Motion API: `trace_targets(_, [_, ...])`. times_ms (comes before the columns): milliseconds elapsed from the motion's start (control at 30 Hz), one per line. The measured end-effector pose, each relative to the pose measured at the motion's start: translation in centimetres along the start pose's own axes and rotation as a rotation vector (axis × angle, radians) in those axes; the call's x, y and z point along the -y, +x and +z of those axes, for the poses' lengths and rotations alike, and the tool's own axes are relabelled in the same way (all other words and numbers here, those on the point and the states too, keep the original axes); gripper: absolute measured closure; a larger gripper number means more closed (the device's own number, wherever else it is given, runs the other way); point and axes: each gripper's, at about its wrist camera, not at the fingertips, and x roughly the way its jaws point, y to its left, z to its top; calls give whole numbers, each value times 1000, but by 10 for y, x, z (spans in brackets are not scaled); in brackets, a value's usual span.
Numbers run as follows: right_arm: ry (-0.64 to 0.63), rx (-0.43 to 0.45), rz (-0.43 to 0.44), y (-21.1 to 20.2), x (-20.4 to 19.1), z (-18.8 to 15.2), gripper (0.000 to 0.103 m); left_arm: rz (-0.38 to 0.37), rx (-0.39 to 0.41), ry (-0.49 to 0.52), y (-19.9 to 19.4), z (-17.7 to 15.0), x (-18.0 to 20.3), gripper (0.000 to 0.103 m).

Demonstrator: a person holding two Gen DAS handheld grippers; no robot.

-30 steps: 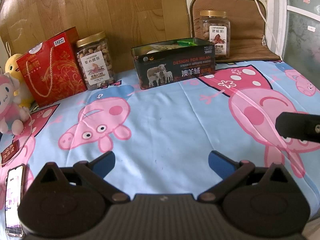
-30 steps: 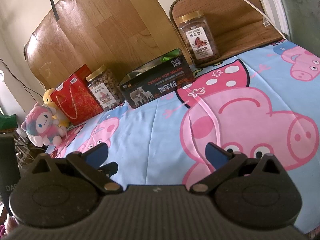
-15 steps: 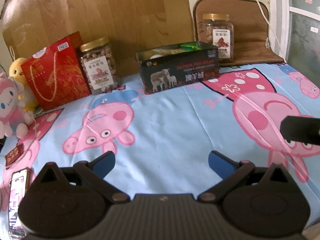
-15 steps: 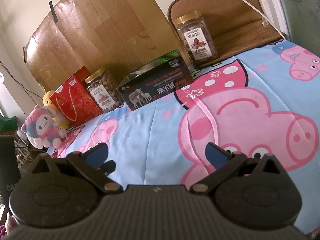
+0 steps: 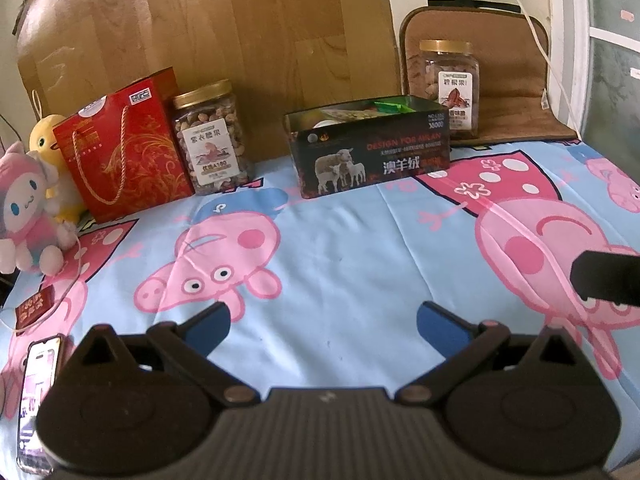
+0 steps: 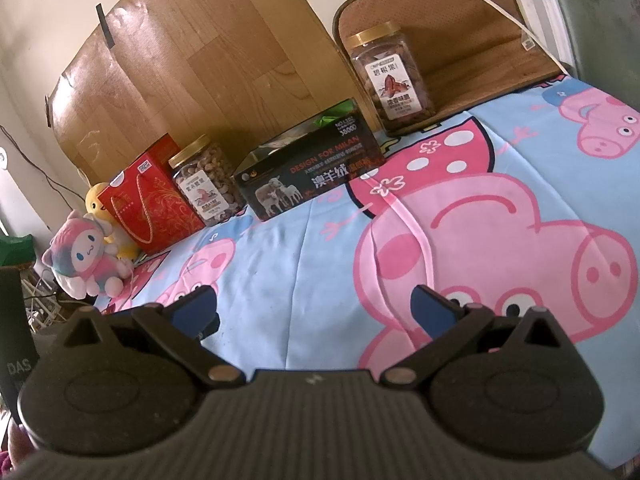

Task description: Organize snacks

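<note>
A dark rectangular box printed with sheep [image 5: 370, 152] lies lengthwise along the back of the blue pig-print bedsheet [image 5: 344, 248], holding packets I can't identify. Left of it stand a glossy red paper gift bag [image 5: 120, 152] and a gold-lidded clear nut jar [image 5: 212, 140]; another such jar [image 5: 450, 84] stands upright behind right. My left gripper [image 5: 322, 320] and right gripper [image 6: 314, 306] hover spread wide, empty.

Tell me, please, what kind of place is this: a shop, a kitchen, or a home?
Most likely a room in a home, perhaps a bedroom. The surface is covered with a cartoon pig sheet, plush toys sit at its edge, and a phone lies on it beside jars of nuts.
</note>
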Motion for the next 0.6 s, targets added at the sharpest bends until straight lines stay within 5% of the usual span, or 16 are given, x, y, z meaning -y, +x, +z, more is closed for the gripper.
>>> trace_targets(600, [-16,27,-10,-2,2,-1,0,33,-5,-22,1,1,-2,0])
